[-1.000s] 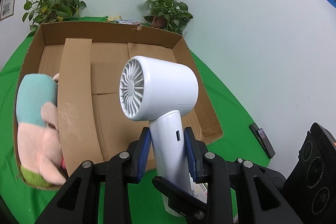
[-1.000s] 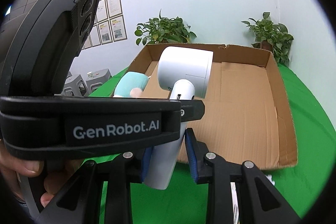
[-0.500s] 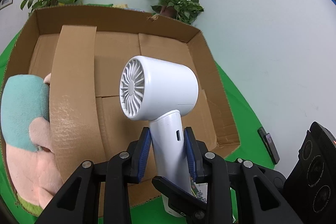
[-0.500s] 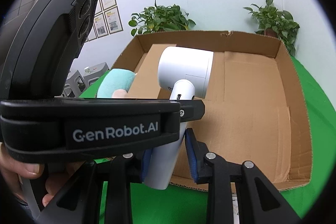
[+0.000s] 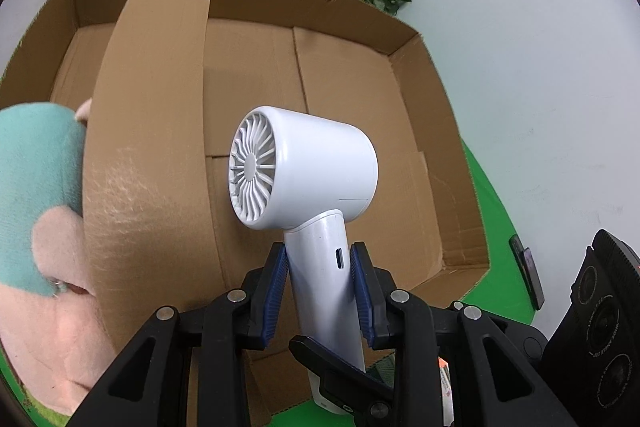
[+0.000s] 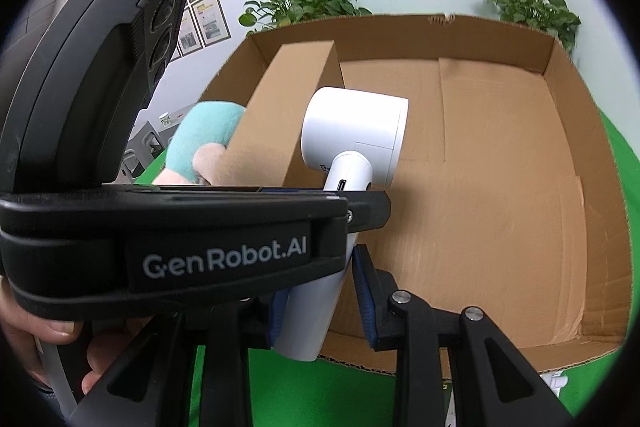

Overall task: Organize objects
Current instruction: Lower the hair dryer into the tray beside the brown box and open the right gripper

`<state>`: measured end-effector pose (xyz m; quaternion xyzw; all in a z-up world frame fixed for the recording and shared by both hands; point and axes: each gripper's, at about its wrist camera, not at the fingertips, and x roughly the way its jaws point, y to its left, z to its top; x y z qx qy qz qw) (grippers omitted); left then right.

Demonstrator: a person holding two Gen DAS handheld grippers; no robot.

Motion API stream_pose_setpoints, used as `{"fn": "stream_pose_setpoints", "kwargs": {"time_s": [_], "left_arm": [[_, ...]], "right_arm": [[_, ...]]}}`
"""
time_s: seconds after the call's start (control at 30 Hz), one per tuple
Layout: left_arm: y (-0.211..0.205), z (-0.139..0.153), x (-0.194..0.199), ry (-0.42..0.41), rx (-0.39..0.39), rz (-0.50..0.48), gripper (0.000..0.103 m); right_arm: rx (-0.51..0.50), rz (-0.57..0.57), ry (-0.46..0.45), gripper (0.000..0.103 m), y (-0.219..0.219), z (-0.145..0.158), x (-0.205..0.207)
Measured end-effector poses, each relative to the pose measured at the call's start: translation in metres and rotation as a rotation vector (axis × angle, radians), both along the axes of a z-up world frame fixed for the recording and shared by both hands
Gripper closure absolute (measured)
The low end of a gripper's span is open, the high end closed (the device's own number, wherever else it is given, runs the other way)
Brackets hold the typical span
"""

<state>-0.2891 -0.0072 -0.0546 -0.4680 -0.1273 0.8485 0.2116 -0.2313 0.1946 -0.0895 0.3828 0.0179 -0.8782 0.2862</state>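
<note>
A plush toy [image 5: 36,227] in teal and pink is seen at about nine o'clock of the left wrist view, lodged in the left compartment of the cardboard box [image 5: 412,39], against an upright cardboard divider [image 5: 152,155]; that much of the sorting can be judged done. At the centre, the white handheld fan [image 5: 304,171] is held above the larger right compartment, whose floor is bare. Its handle is clamped between the blue pads of the left tongs [image 5: 320,291], and lower down it appears to be gripped by the right tongs [image 6: 320,303] as well. The fan is not yet set down; its placing is judged to remain. At four o'clock, a dark phone-like object [image 5: 528,267] lies on the green surface [image 5: 492,195] outside the box.
</note>
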Motion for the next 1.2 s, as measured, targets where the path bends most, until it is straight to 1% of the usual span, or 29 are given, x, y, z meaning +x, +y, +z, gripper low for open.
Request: {"fn": "stream_pose_setpoints", "kwargs": {"time_s": [0.13,0.37,0.5,0.73,0.9,1.0,1.1,1.2], "left_arm": [[0.005,-0.004,0.002,0.012,-0.049,0.001,0.074],[0.01,-0.004,-0.001,0.003,-0.07,0.0,0.075],[0.012,-0.004,-0.001,-0.007,-0.098,-0.001,0.075],[0.007,-0.003,-0.004,-0.025,-0.055,0.004,0.074],[0.014,-0.004,-0.005,-0.026,-0.054,0.0,0.074],[0.021,-0.004,-0.005,-0.023,-0.091,0.009,0.074],[0.021,-0.005,-0.006,-0.041,-0.124,0.037,0.074],[0.017,-0.005,-0.006,-0.055,-0.132,0.054,0.073]], "right_arm": [[-0.001,-0.008,-0.017,0.074,0.0,-0.006,-0.001],[-0.002,-0.013,-0.02,0.074,0.002,-0.007,0.003],[-0.008,-0.01,-0.029,0.074,0.003,-0.009,0.002],[-0.015,-0.002,-0.022,0.074,0.004,-0.005,0.003],[-0.019,-0.012,-0.022,0.074,0.009,-0.006,0.002],[-0.02,-0.011,-0.034,0.075,0.013,-0.008,-0.001],[-0.018,-0.002,-0.041,0.075,0.011,-0.011,-0.003],[-0.015,0.006,-0.048,0.077,0.007,-0.014,-0.006]]}}
